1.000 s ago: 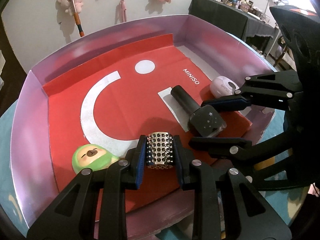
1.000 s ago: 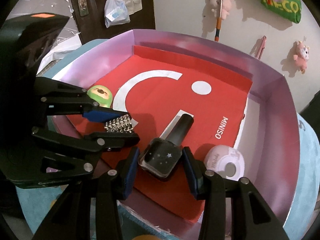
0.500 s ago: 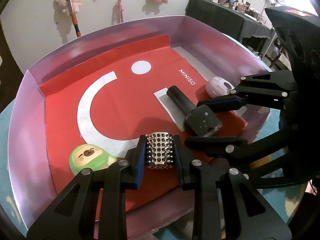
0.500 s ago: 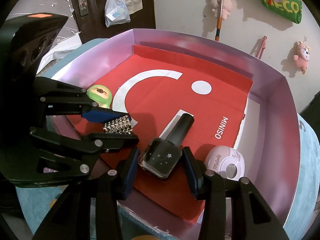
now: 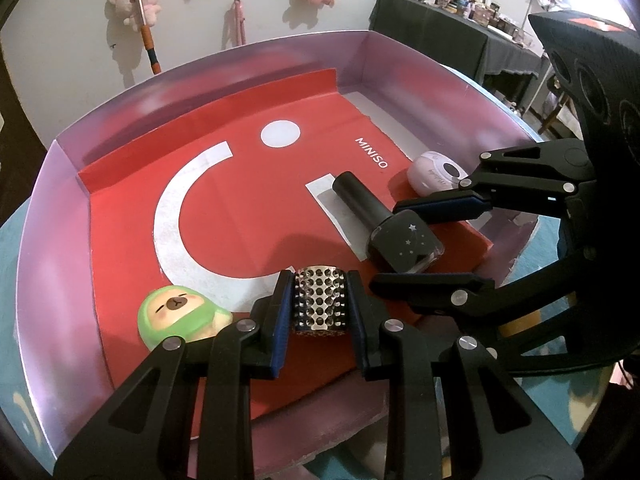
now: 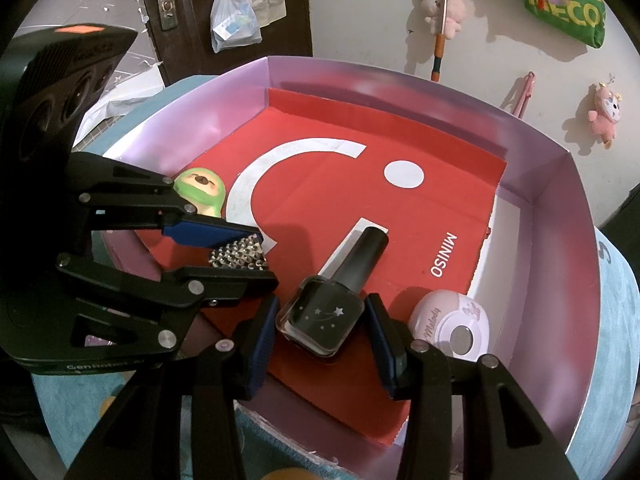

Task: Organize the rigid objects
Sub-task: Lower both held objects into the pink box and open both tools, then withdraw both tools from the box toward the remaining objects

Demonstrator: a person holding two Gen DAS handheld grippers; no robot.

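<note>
The red liner point(image 5: 248, 216) inside the pale purple tray point(image 5: 52, 240) carries a white smile-shaped logo and the word "MINISO" in white near the tray's right side; the lilac round case point(image 6: 452, 324) by the near right corner has a script word that looks like "Melody", partly covered by a finger, and the side of the left gripper's body reads "GenRobot", the rest cut off in shadow. The tray's near rim is hidden behind both grippers. The left gripper point(image 5: 320, 300) is clamped tight on a small studded metal cylinder point(image 5: 319, 298) at the near edge, just beside the green hooded figurine point(image 5: 178, 312). The right gripper point(image 6: 320, 324) is partly closed, its blue pads against both sides of the dark nail polish bottle point(image 6: 322, 320), which has white stars printed on it and lies on the liner with its black cap pointing toward the far edge.
</note>
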